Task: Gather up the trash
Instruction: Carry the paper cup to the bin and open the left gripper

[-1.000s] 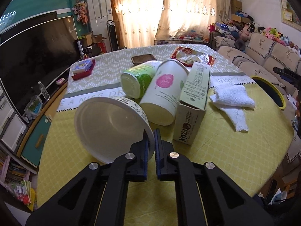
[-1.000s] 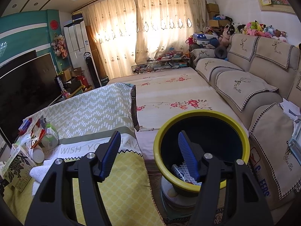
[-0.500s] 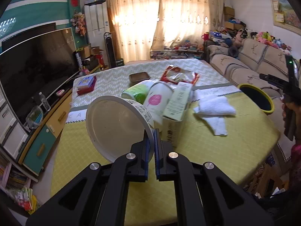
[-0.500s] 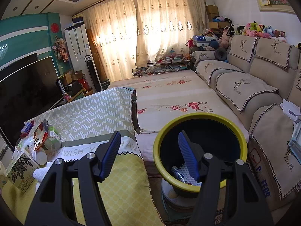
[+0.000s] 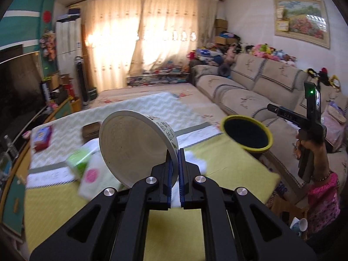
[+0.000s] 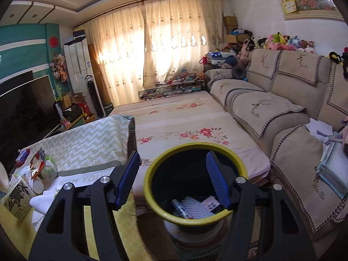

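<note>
Above the yellow-clothed tabletop (image 5: 228,167), a large white paper bowl (image 5: 132,148) with printed rim, empty and tipped on edge, hangs with its wall pinched in the closed left hand-held gripper (image 5: 175,158), while the right hand-held gripper (image 6: 173,174) gapes empty over the yellow-rimmed bin (image 6: 152,174).

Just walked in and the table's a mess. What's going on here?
A person is clearing trash with two handheld grippers. The left gripper is clamped on the rim of a white paper bowl, held up above the table. The right gripper is open and empty over the yellow-rimmed bin, which already holds some trash. Cups and a carton remain on the table.
</note>
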